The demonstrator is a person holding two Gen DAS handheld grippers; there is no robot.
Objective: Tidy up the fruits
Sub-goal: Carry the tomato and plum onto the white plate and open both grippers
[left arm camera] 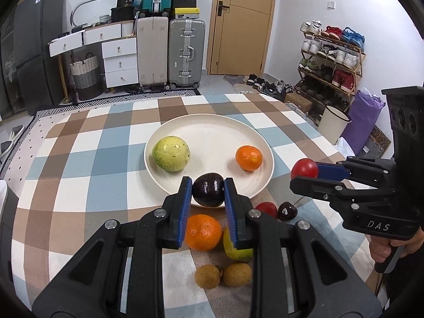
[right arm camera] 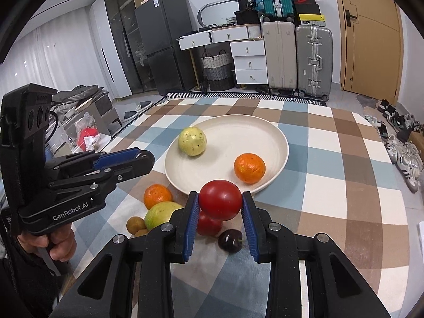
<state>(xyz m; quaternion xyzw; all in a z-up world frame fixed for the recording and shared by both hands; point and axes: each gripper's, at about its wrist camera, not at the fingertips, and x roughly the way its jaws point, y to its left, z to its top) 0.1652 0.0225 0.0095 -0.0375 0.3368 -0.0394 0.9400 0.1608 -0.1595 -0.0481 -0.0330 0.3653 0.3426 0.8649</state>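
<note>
The left claw point(left arm camera: 208, 189) clamps a dark purple round fruit point(left arm camera: 208, 189) just above the cream round plate's point(left arm camera: 212, 132) near rim; the right claw point(right arm camera: 220, 204) grips a red round tomato point(right arm camera: 220, 200) beside that rim.

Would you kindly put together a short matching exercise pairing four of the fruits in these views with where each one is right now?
Things:
1. dark purple fruit
2. red fruit
3. pale green fruit
4. two small brown fruits

Places:
A. lying on the white plate
B. resting on the checked cloth, off the plate
C. clamped in the left gripper
D. clamped in the right gripper

Pairs: 1-C, 2-D, 3-A, 4-B
</note>
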